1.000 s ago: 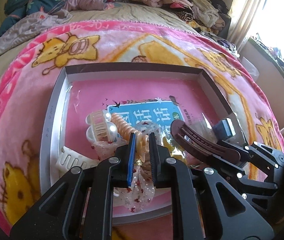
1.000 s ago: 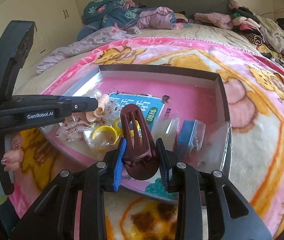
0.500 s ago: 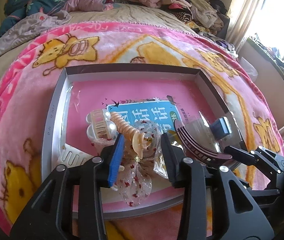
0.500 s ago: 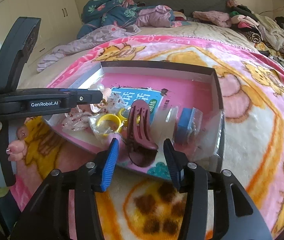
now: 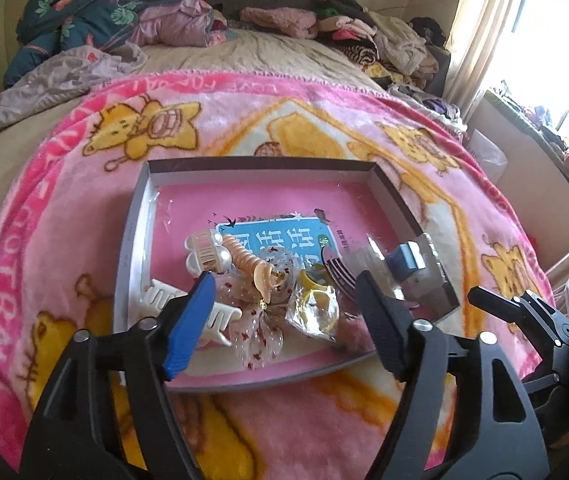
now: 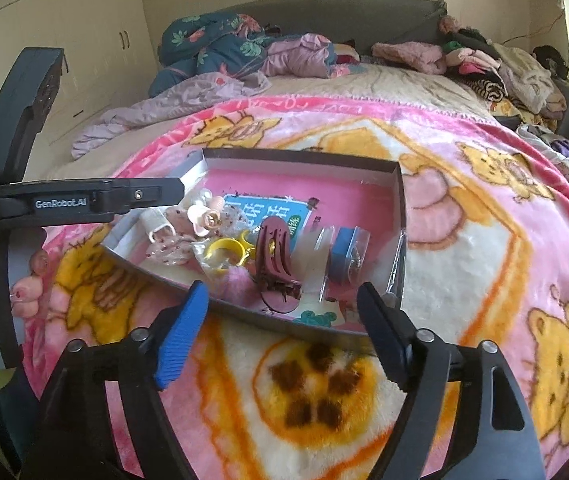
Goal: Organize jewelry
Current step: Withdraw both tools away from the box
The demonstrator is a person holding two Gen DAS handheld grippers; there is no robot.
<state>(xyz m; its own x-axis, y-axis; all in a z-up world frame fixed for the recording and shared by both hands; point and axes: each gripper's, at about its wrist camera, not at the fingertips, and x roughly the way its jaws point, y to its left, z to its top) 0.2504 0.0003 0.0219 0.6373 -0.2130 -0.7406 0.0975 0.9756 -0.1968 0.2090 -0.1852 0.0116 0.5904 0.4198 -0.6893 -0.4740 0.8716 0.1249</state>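
Releasing both pieces into the shallow grey cardboard tray with a pink floor [image 5: 134,236]. Left gripper [image 5: 284,312]: jaws opening, nothing pinched; the ribbed peach plastic hair claw [image 5: 250,264] lies free on the heap, at 12 o'clock from the tips, beside the pearl-white hair claw [image 5: 204,250]. Right gripper [image 6: 282,326]: jaws likewise opening and empty; the maroon plastic hair clip [image 6: 274,260] rests inside the near tray wall, at 12 o'clock, leaning on the yellow ring in clear wrap [image 6: 224,250]. For a clean release, let both jaws spread fully before lifting, and draw straight back so no pad snags a wrapper or tips the tray on the soft pink cartoon-bear blanket [image 6: 484,280].
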